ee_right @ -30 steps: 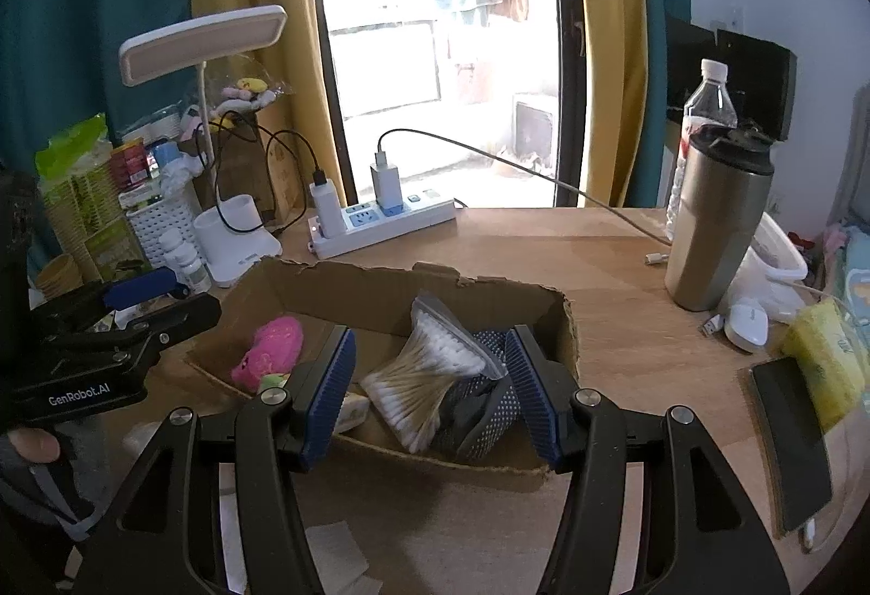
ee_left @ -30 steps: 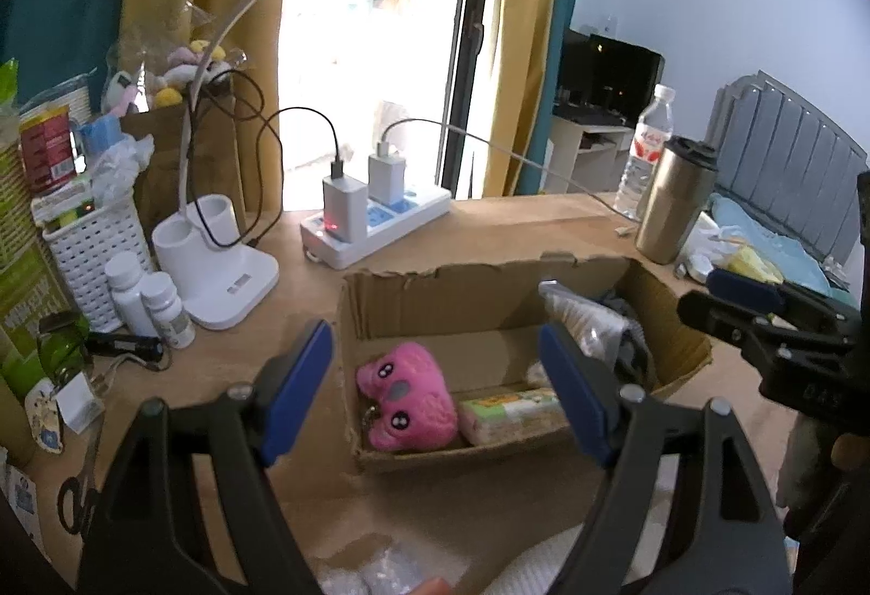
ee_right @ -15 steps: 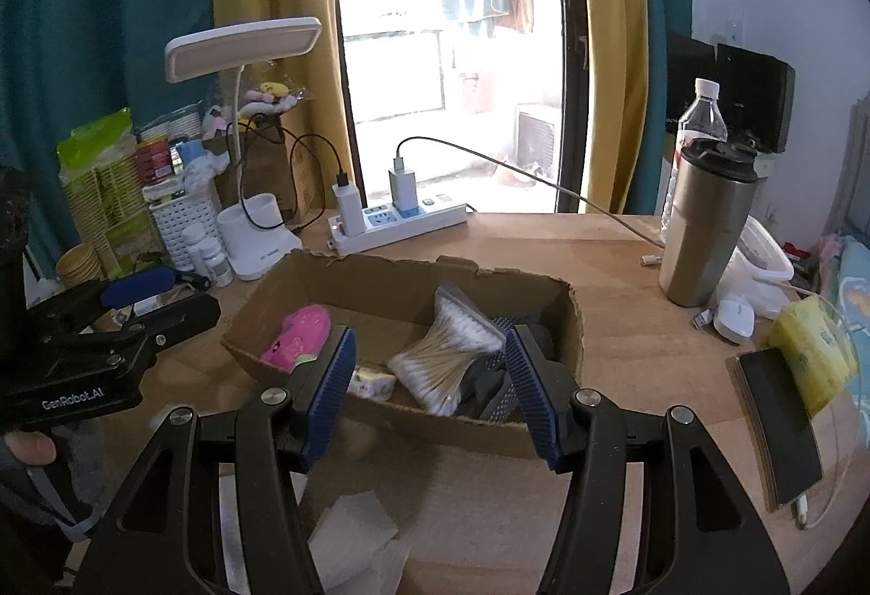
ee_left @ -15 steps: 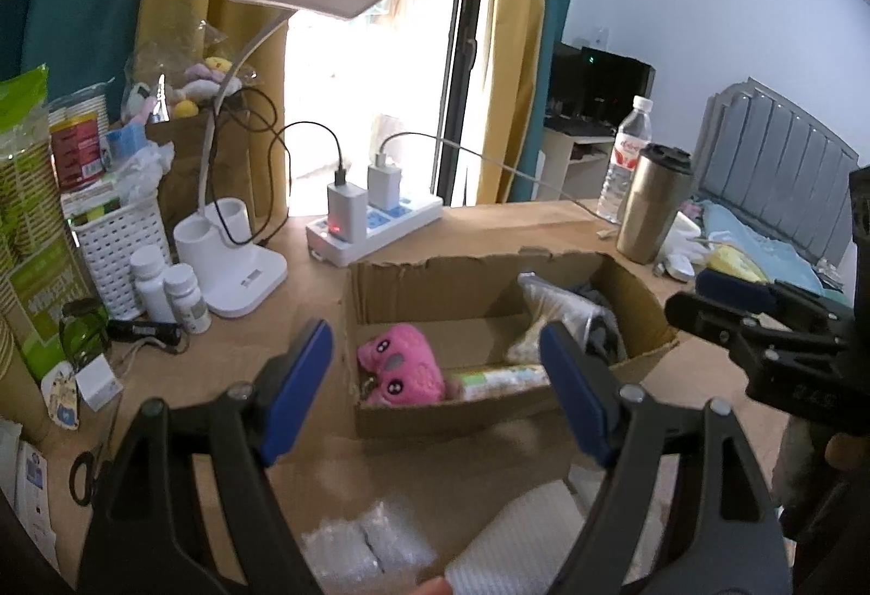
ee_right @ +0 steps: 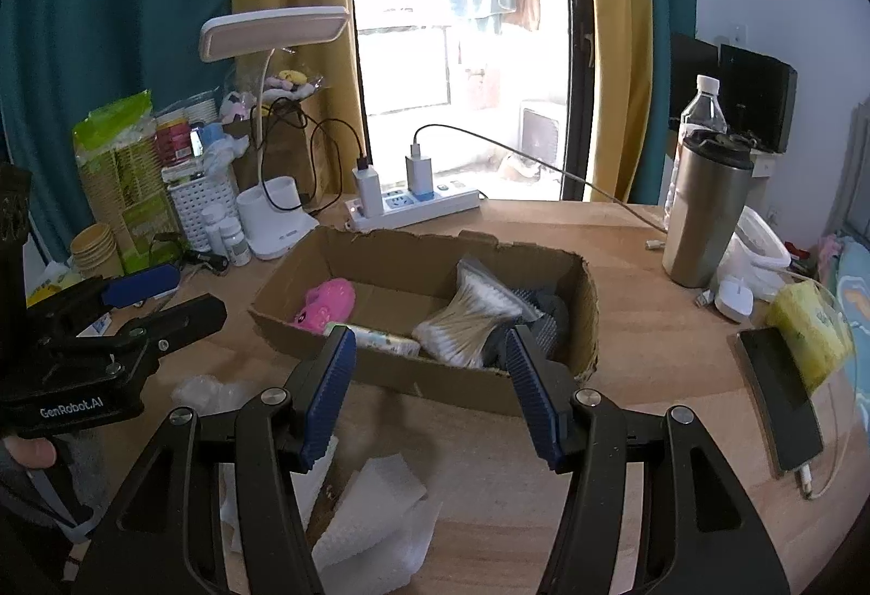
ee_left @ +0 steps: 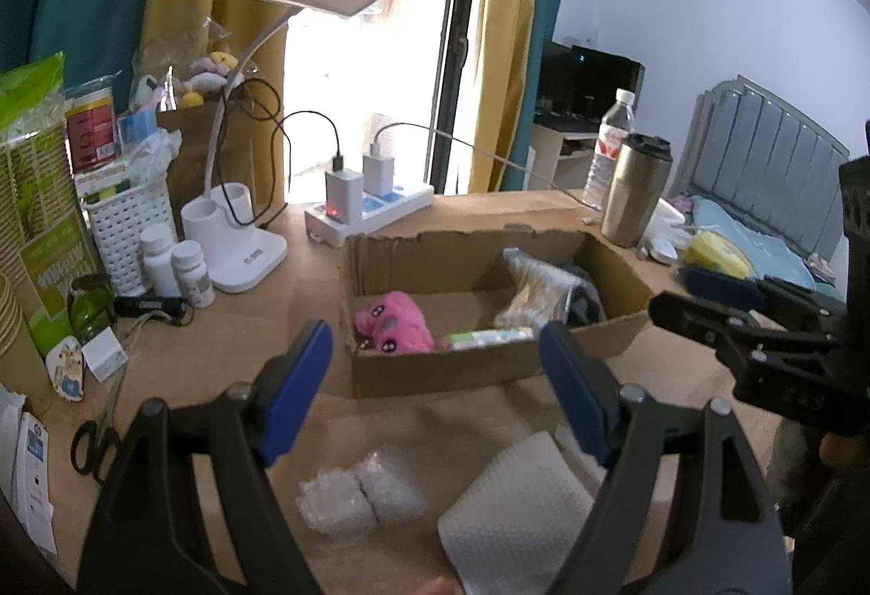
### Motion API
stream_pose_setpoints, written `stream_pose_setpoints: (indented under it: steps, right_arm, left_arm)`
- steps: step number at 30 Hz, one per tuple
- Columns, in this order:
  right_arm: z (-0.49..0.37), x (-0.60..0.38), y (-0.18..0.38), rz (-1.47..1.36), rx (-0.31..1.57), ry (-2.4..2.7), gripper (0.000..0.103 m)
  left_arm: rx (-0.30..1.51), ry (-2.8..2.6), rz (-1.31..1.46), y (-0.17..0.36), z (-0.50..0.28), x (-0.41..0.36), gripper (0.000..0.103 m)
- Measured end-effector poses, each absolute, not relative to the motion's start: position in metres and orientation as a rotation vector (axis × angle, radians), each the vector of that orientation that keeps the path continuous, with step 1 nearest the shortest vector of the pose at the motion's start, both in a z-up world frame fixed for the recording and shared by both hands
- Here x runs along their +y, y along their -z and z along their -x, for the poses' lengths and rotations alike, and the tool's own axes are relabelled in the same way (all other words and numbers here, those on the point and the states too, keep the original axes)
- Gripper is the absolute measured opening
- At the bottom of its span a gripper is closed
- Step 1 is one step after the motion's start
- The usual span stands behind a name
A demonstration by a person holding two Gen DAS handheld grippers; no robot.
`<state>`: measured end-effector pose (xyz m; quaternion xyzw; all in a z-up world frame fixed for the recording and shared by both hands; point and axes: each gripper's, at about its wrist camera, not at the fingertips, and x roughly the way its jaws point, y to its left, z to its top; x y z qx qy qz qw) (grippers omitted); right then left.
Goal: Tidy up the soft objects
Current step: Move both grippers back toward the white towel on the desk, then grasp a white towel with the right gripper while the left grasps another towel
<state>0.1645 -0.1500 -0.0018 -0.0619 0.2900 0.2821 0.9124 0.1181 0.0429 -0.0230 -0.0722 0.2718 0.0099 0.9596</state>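
Observation:
An open cardboard box [ee_left: 478, 372] [ee_right: 584, 301] stands mid-table. Inside it lie a pink plush toy [ee_left: 394, 320] [ee_right: 326, 301], a tissue pack [ee_left: 489, 336] [ee_right: 380, 338], a bag of cotton swabs [ee_right: 467, 320] [ee_left: 535, 287] and a dark cloth [ee_right: 544, 317]. My left gripper [ee_left: 435, 366] hovers open and empty in front of the box. My right gripper [ee_right: 429, 364] is open and empty too, near the box's front wall. On the table before the box lie bubble wrap [ee_left: 359, 491] [ee_right: 206, 391] and white foam sheets [ee_left: 516, 508] [ee_right: 375, 519].
A desk lamp [ee_right: 272, 219], power strip [ee_right: 418, 203], white basket [ee_left: 130, 225], pill bottles [ee_left: 174, 263] and scissors [ee_left: 98, 437] crowd the left. A steel tumbler [ee_right: 701, 209], water bottle [ee_right: 701, 105], phone [ee_right: 777, 394] and yellow pack [ee_right: 810, 328] stand at the right.
Both grippers have drawn back from the box, which now looks smaller and farther. Bubble wrap and foam sheets have come into view in front. The jaws have not changed.

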Motion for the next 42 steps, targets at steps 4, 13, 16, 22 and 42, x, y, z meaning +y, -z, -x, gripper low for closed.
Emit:
stream_pose_setpoints:
  steps: [4,13,16,22,42]
  right_arm:
    - [-0.158,-0.149,0.007,0.131,0.611,-0.584,0.061]
    - [-0.146,-0.145,0.027,0.164,0.669,-0.592,0.061]
    - [-0.143,-0.146,0.036,0.167,0.694,-0.592,0.061]
    - [-0.139,-0.147,0.056,0.166,0.749,-0.588,0.061]
    - [-0.134,-0.146,0.104,0.254,0.841,-0.644,0.038]
  left_arm:
    - [0.56,-0.016,0.15,0.028,-0.111,0.042,0.08]
    - [0.582,-0.005,0.176,0.044,-0.101,0.04,0.08]
    - [0.593,0.004,0.173,0.049,-0.096,0.036,0.08]
    - [0.619,0.012,0.17,0.06,-0.092,0.032,0.08]
    - [0.785,0.04,0.134,0.105,-0.109,0.001,0.08]
